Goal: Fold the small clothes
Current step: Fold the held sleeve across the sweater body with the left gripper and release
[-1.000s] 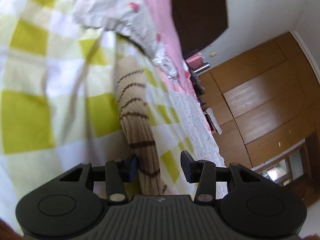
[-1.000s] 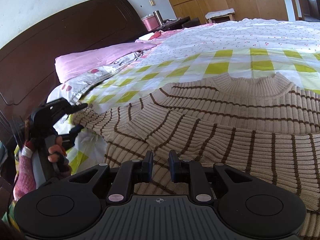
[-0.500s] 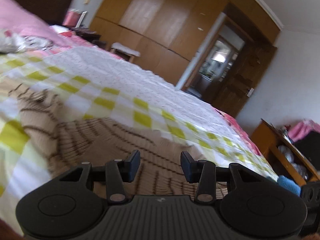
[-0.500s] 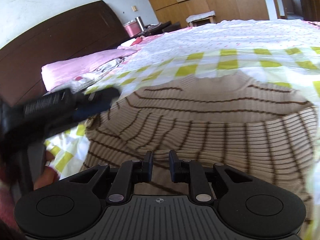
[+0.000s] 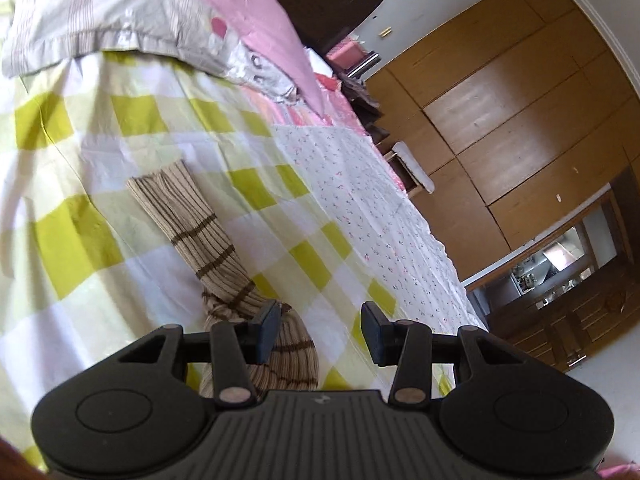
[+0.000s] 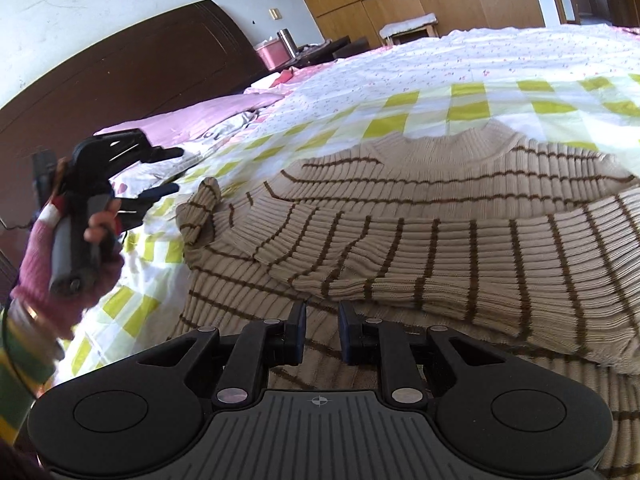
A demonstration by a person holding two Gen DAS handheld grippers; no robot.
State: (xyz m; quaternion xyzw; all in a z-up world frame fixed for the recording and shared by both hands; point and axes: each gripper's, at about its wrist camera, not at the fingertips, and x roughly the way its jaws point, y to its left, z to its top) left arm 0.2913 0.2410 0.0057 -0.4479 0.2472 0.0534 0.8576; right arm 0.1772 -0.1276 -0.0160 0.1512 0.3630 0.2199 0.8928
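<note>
**A:** What is nearest the right gripper (image 6: 322, 330)?

**B:** The sweater (image 6: 440, 240), beige with thin brown stripes. The gripper hangs over its near edge. The jaws are almost together, with a narrow slit between the pads. Through the slit I see only knit lying below, and nothing is pinched.

**A:** How does the sweater lie?

**B:** It lies flat on the sheet (image 6: 468, 108). One part is folded across its front, so the stripes there run crosswise to those of the body. The collar is at its far edge.

**A:** And the left gripper (image 5: 320, 332)?

**B:** It is off the sweater's left side, held by a hand (image 6: 72, 264) in a pink glove. The jaws stand well apart and hold nothing. Its own camera shows a sleeve (image 5: 192, 224) of the sweater passing under its left finger (image 5: 266, 332). Whether the finger touches the knit I cannot tell.

**A:** Where does that sleeve go?

**B:** It runs out from the sweater over the yellow-and-white checks of the sheet. It is twisted just beyond the finger, then lies flat up to the cuff.

**A:** What is past the sweater?

**B:** Beyond the cuff, a grey pillow (image 5: 100, 12) with pink spots overlaps the sheet. Beyond the collar the checks give way to a white flowered cover (image 6: 500, 64). Further off from the sweater stand a dark headboard (image 6: 120, 72) and a brown wardrobe (image 5: 520, 100).
</note>
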